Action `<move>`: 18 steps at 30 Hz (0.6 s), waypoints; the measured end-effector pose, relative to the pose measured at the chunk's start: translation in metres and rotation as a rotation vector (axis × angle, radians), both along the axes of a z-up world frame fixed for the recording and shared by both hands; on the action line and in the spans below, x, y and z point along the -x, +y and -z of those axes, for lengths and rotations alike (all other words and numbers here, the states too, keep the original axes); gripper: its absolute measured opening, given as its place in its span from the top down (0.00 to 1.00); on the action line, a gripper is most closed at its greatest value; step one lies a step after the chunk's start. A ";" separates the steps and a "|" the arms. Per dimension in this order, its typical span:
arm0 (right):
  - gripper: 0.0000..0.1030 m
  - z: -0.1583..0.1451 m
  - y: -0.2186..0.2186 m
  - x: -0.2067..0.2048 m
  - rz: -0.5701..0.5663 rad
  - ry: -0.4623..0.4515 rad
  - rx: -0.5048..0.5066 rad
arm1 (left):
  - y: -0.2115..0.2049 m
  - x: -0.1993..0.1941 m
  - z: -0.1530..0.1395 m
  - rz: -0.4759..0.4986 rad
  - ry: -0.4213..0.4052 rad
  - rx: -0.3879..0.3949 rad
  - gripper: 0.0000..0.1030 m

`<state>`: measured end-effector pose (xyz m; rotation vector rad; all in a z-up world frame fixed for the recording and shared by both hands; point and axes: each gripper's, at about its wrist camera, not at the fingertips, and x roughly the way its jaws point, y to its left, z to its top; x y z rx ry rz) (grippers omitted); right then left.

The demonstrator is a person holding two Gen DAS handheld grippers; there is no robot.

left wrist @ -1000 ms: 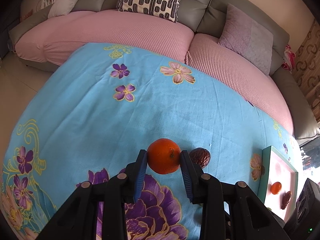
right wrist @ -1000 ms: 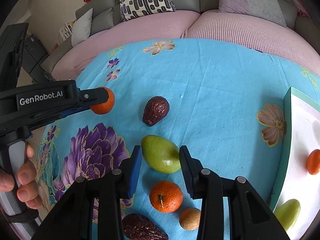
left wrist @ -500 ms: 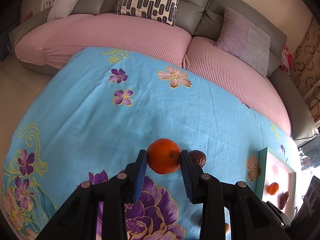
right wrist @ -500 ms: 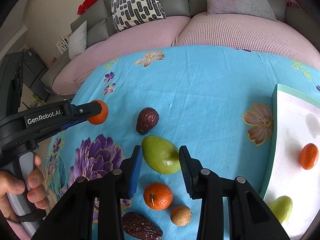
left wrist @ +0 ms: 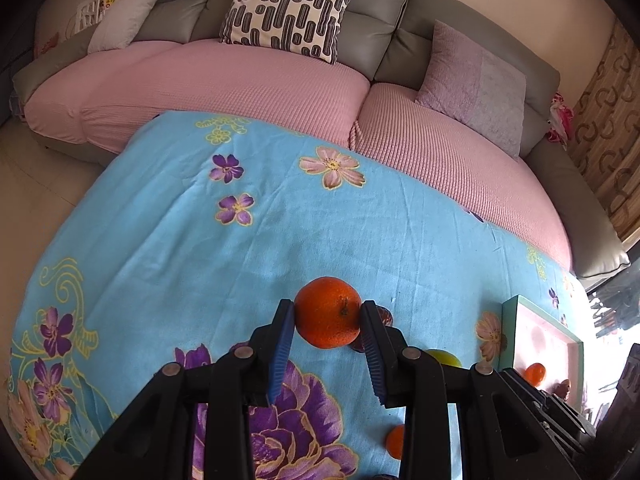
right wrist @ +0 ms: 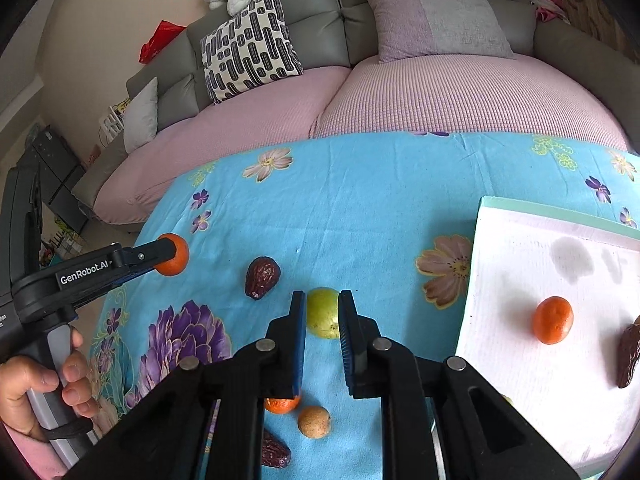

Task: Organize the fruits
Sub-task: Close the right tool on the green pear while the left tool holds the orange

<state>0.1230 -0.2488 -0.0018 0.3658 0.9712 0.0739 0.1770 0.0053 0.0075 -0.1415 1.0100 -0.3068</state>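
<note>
My left gripper (left wrist: 328,316) is shut on an orange tangerine (left wrist: 329,312) and holds it above the blue floral cloth (left wrist: 200,248); it also shows in the right wrist view (right wrist: 170,256). My right gripper (right wrist: 322,316) is shut on a green mango (right wrist: 322,314), lifted off the cloth. On the cloth lie a dark date (right wrist: 262,276), a tangerine (right wrist: 282,405), a small brown fruit (right wrist: 314,422) and another date (right wrist: 276,454). The white tray (right wrist: 516,264) with a teal rim at the right holds a tangerine (right wrist: 552,320) and a date (right wrist: 628,354).
A pink-covered grey sofa (left wrist: 248,76) with a patterned cushion (left wrist: 286,8) curves behind the table. The tray also shows in the left wrist view (left wrist: 540,340) at the right edge. A person's hand (right wrist: 40,388) grips the left handle.
My right gripper closed on the green mango and lifted it, moving right toward the tray. My left gripper rose higher with the tangerine still held.
</note>
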 end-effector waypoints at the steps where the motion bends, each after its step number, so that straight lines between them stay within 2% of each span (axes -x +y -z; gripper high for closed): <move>1: 0.84 0.005 -0.001 -0.001 0.005 0.013 0.004 | 0.000 -0.001 0.001 -0.002 0.004 0.000 0.65; 5: 0.83 0.021 -0.005 -0.008 0.012 0.046 -0.009 | 0.003 -0.003 0.005 -0.013 0.015 0.004 0.65; 8: 0.69 0.031 -0.003 -0.013 0.001 0.063 -0.002 | 0.004 -0.005 0.009 -0.014 0.026 0.008 0.65; 12: 0.64 0.039 0.008 -0.020 -0.042 0.067 0.020 | 0.003 -0.006 0.010 -0.010 0.031 0.014 0.65; 15: 0.52 0.044 0.018 -0.024 -0.060 0.064 0.091 | 0.002 -0.006 0.012 -0.007 0.035 0.013 0.65; 18: 0.51 0.048 0.024 -0.026 -0.069 0.068 0.166 | 0.000 -0.006 0.014 -0.002 0.040 0.009 0.65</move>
